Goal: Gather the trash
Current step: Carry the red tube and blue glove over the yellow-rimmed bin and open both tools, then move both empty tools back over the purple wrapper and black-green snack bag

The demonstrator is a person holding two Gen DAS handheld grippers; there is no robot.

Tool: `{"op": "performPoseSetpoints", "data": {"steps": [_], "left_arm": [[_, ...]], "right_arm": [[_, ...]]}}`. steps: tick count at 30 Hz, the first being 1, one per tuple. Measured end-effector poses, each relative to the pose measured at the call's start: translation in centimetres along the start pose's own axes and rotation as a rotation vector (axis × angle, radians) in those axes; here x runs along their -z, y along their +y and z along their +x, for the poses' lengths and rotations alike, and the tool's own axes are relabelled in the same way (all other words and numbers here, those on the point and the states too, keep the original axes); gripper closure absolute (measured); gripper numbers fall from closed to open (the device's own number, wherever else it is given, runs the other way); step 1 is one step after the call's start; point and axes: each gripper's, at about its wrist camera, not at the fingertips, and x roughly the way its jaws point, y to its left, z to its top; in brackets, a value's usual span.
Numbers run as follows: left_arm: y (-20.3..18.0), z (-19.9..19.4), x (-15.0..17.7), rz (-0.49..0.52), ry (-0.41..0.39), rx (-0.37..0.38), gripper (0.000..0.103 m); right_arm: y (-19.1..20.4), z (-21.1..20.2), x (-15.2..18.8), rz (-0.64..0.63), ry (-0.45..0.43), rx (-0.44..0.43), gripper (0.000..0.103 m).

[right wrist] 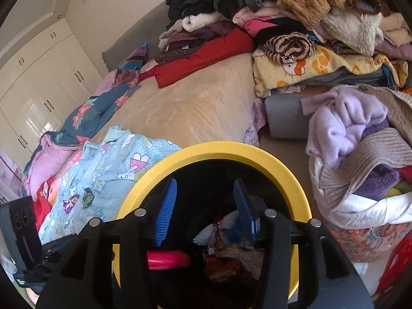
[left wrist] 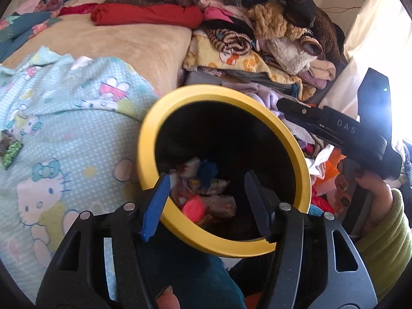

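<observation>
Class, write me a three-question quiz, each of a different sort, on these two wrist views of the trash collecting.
1. True or false: both tools hang over the bin with nothing between their fingers.
2. What colour is the bin's rim? A green, B yellow, C white.
3. Fill in: two wrappers lie on the ______ sheet.

Key
1. True. The left tool and right tool are both open above the trash.
2. B.
3. Blue cartoon-print.
</observation>
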Motion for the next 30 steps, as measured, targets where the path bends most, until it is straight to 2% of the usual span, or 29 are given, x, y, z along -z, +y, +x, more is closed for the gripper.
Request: {"op": "performPoseSetpoints", "data": {"steps": [4, 7, 12, 23, 26, 30], "left_arm": [[0.6, -1.5, -0.3, -0.009, -0.047, -0.027, 0.022], [1.5, -2.6, -0.5, -0.024, -0.082, -0.059, 0.012], [2.7, -4.7, -0.7, -0.046, -0.151, -0.106, 0.011], [6.5, -8.9, -1.1, -0.073, -0.255, -0.229, 0.011], [7.9, -10.1, -1.2, -0.093, -0.282, -0.251, 0.011], [10.0, -11.6, -1.2, -0.121, -0.315, -0.298, 0.011]], "right_arm": [[1.3, 0.0, 0.1, -0.026, -0.015, -0.003, 0.044], [2.5, -0.2, 0.0, -0.058, -0.023, -0.007, 0.038], [4.7, -0.7, -0.2, -0.107, -0.05, -0.025, 0.033], [10.1, -1.0, 0.5, -0.193, -0.101, -0.09, 0.032], [11.7, -0.9, 0.8, -0.217, -0.113, -0.109, 0.028], [14.2, 0.0, 1.5, -0.256, -0.098, -0.14, 0.027]]}}
